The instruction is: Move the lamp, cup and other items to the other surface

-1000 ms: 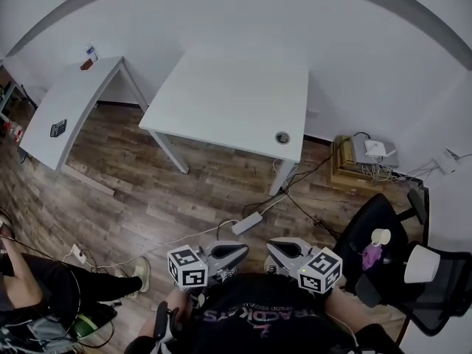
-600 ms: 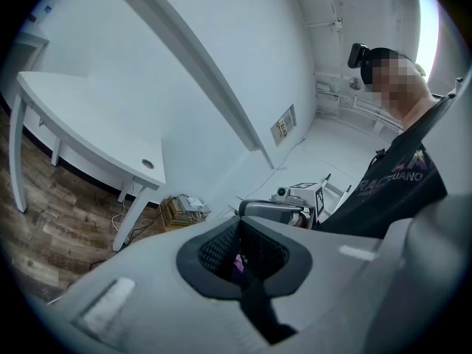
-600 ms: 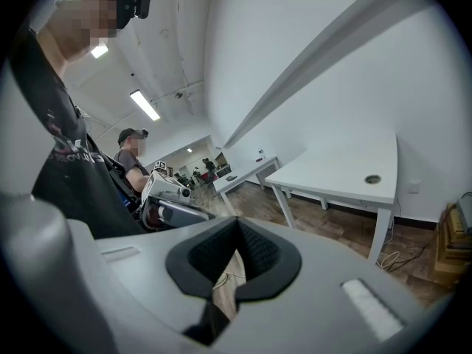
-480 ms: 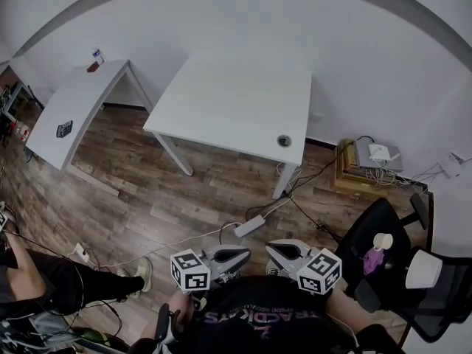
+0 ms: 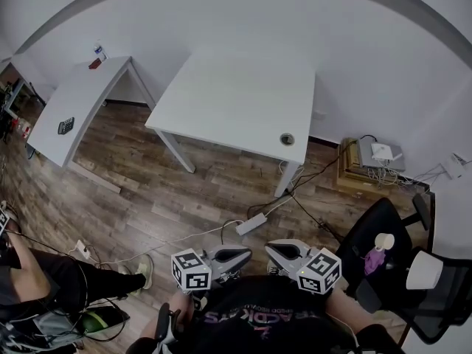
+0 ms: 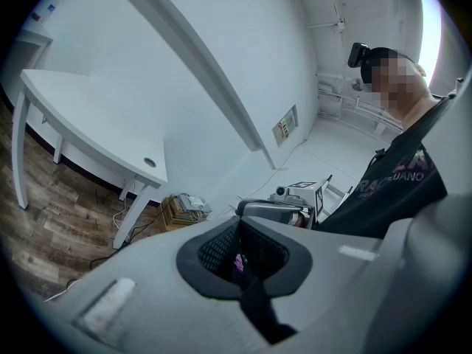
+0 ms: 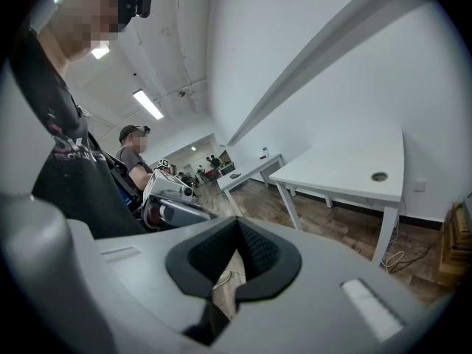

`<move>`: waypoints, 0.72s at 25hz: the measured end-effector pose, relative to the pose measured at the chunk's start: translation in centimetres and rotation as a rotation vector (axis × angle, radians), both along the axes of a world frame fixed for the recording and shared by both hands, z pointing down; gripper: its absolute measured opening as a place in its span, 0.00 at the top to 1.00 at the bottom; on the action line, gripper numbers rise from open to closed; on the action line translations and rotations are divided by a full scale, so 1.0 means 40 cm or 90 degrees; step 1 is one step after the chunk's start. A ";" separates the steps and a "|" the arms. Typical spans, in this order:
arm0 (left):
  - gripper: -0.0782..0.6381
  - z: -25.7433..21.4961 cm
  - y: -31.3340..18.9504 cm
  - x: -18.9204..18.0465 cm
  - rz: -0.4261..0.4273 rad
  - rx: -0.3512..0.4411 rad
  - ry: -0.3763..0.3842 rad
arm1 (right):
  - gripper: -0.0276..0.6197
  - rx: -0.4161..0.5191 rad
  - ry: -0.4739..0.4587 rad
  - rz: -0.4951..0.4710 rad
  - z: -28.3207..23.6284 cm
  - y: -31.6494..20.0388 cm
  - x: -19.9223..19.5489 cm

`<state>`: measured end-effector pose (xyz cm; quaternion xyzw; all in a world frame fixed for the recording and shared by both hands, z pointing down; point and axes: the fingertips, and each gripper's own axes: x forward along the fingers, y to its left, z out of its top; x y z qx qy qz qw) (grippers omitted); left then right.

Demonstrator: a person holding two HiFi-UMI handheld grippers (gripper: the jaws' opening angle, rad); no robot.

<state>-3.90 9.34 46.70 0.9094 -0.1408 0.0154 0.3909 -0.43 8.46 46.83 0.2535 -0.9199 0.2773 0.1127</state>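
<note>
Lamp [image 5: 420,268], cup [image 5: 382,240] on chair [image 5: 366,226]; left gripper [image 5: 243,254], right gripper [image 5: 271,250] closed.

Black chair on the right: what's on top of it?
A white cup, a purple item and a white lamp shade show on the chair; the lamp's base is hidden.

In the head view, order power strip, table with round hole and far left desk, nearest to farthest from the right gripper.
1. Power strip, on the floor just ahead.
2. Table with round hole, centre.
3. Far left desk, upper left.
</note>
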 end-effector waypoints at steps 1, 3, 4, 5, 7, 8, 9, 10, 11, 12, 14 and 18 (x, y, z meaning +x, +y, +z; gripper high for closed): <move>0.89 0.000 -0.001 0.000 0.000 -0.001 0.000 | 0.95 -0.001 0.000 -0.001 0.000 0.000 -0.001; 0.89 0.000 -0.001 -0.002 0.001 -0.003 0.000 | 0.95 -0.003 0.000 -0.002 0.001 0.000 -0.003; 0.89 0.000 -0.001 -0.002 0.000 -0.004 0.001 | 0.95 -0.003 0.000 -0.003 0.000 0.001 -0.004; 0.89 -0.001 -0.002 -0.003 0.000 -0.006 0.001 | 0.95 -0.002 0.000 -0.004 0.000 0.001 -0.005; 0.89 0.000 -0.002 -0.004 0.000 -0.008 0.002 | 0.95 -0.002 -0.001 -0.003 -0.001 0.001 -0.006; 0.89 0.000 -0.003 -0.004 0.001 -0.008 0.002 | 0.95 -0.002 -0.001 -0.003 -0.001 0.000 -0.006; 0.89 0.001 -0.003 -0.003 0.001 -0.007 0.002 | 0.95 -0.003 -0.001 -0.002 -0.001 0.000 -0.006; 0.89 0.001 -0.003 -0.002 0.002 -0.007 0.001 | 0.95 -0.003 -0.002 -0.002 0.000 0.000 -0.005; 0.89 0.002 -0.004 -0.001 0.003 -0.006 0.001 | 0.95 -0.003 -0.002 -0.002 0.001 -0.001 -0.004; 0.89 0.003 -0.004 0.000 0.003 -0.006 0.001 | 0.95 -0.003 -0.002 -0.003 0.002 -0.001 -0.004; 0.89 0.003 -0.006 -0.001 0.004 -0.006 0.000 | 0.95 -0.003 -0.003 -0.004 0.002 -0.001 -0.005; 0.89 0.000 -0.004 -0.003 0.005 -0.007 -0.002 | 0.95 -0.003 -0.004 -0.004 0.000 0.000 -0.006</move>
